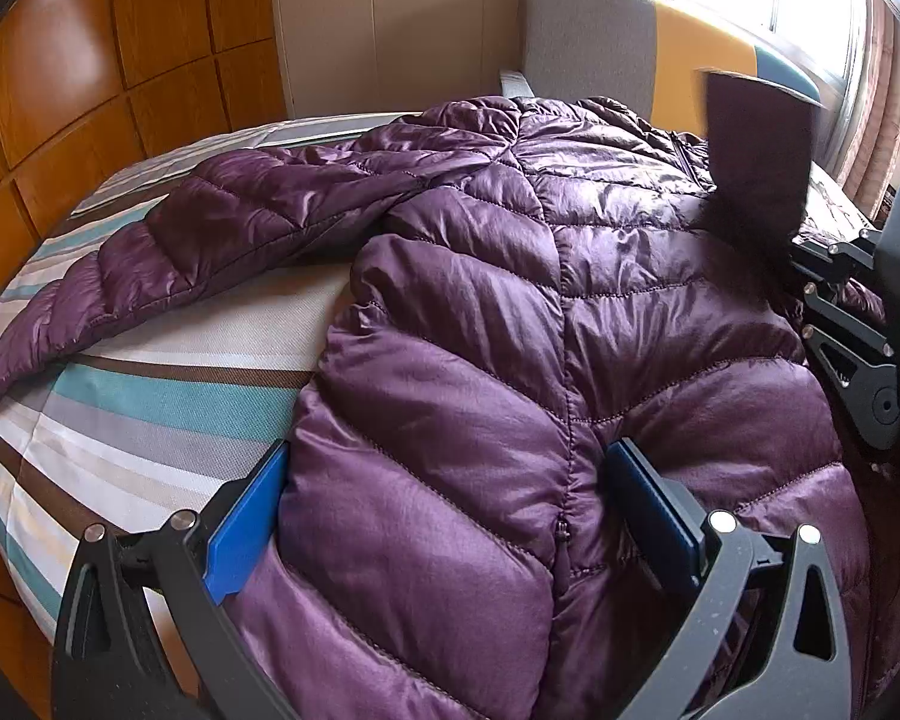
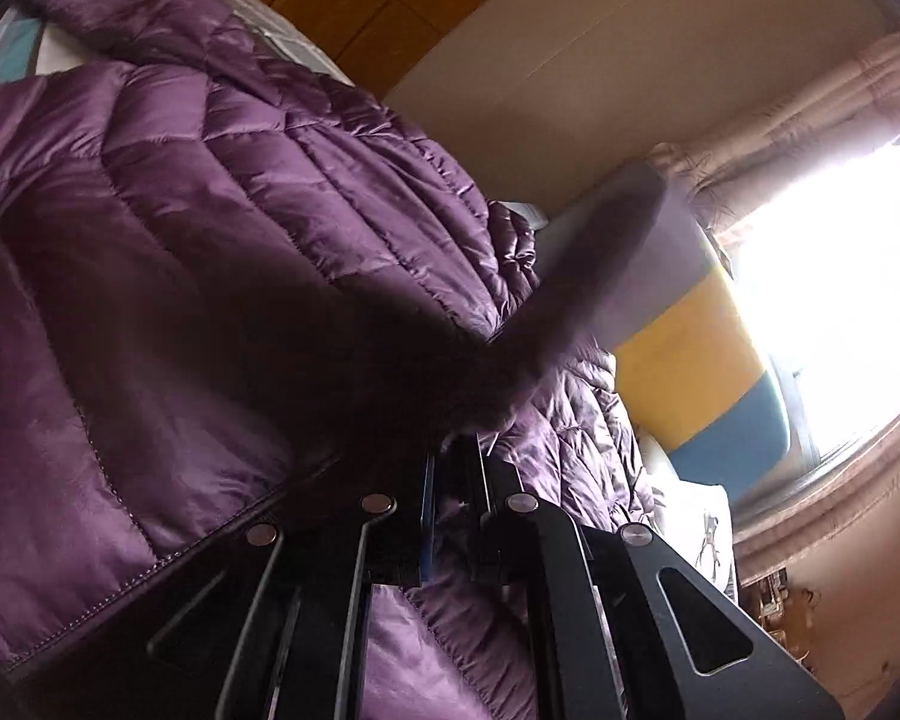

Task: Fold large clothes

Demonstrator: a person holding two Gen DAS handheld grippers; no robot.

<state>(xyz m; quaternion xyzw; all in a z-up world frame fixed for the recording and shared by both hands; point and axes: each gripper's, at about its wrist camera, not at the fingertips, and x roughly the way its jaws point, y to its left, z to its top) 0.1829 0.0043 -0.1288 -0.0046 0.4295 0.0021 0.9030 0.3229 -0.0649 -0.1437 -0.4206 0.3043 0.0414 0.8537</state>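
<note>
Left wrist view: purple quilted down jacket (image 1: 498, 276) spread on striped bed (image 1: 150, 396), one sleeve (image 1: 168, 240) flung out left. Left claw (image 1: 450, 516) wide apart, pads straddling the hem. Right wrist view: right claw (image 2: 453, 480) clamped together on the jacket's dark sleeve cuff (image 2: 570, 312), lifted and blurred.

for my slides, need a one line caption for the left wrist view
Open left gripper straddles a purple puffer jacket on a striped bed.

Blown-out window (image 2: 840, 300) glare, fisheye-bent edges, motion-blurred dark cloth (image 2: 570, 312) in right view.
</note>
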